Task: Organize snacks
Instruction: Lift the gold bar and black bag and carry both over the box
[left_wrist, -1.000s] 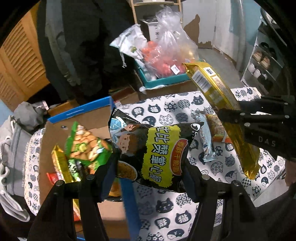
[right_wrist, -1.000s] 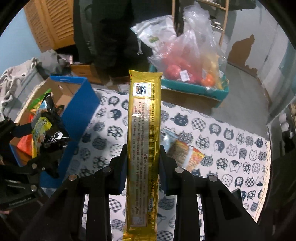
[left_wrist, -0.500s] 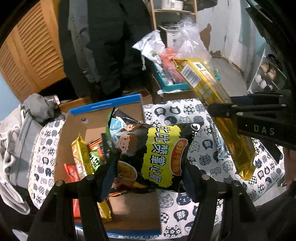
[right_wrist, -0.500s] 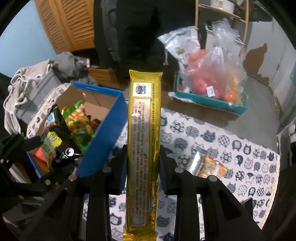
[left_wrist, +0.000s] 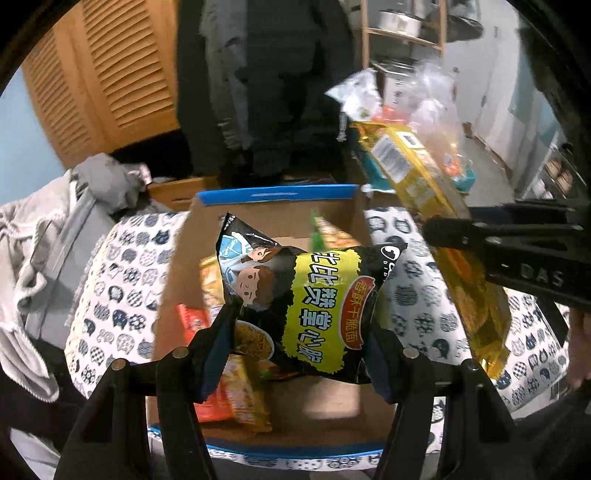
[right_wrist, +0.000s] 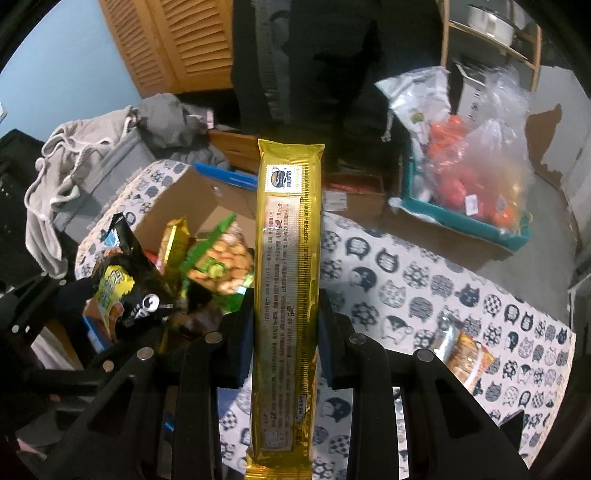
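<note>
1. The left claw (left_wrist: 301, 332) is closed partway on a black noodle-snack bag (left_wrist: 303, 306) with a yellow label, its two pads pressing the bag's left and right edges.
2. That bag hangs in the air over the open cardboard box (left_wrist: 266, 214), which has a blue rim and stands on the surface (left_wrist: 122, 280) covered with a cat-print cloth.
3. Inside the box, seen from the left wrist view, lie an orange packet (left_wrist: 218, 395) near the front and further packets behind the held bag, blurred.
4. The right claw (right_wrist: 285, 325) is fully closed on a long gold packet (right_wrist: 286, 280), gripped around its middle and standing upright between the pads.
5. In the right wrist view the gold packet is in the air just right of the box; in the left wrist view it slants beside the box's right wall, above the cloth.
6. The right wrist view also shows a green peanut-print bag (right_wrist: 218, 266) and a gold pouch (right_wrist: 173, 240) standing in the box.
7. One snack packet (right_wrist: 461, 350) with orange print lies on the cloth well to the right, apart from the box.
8. Beyond the surface, a teal tray (right_wrist: 461, 221) on the floor holds a clear plastic bag (right_wrist: 480, 162) of red items.
9. Grey clothing (right_wrist: 85, 158) is piled to the left of the box.
</note>
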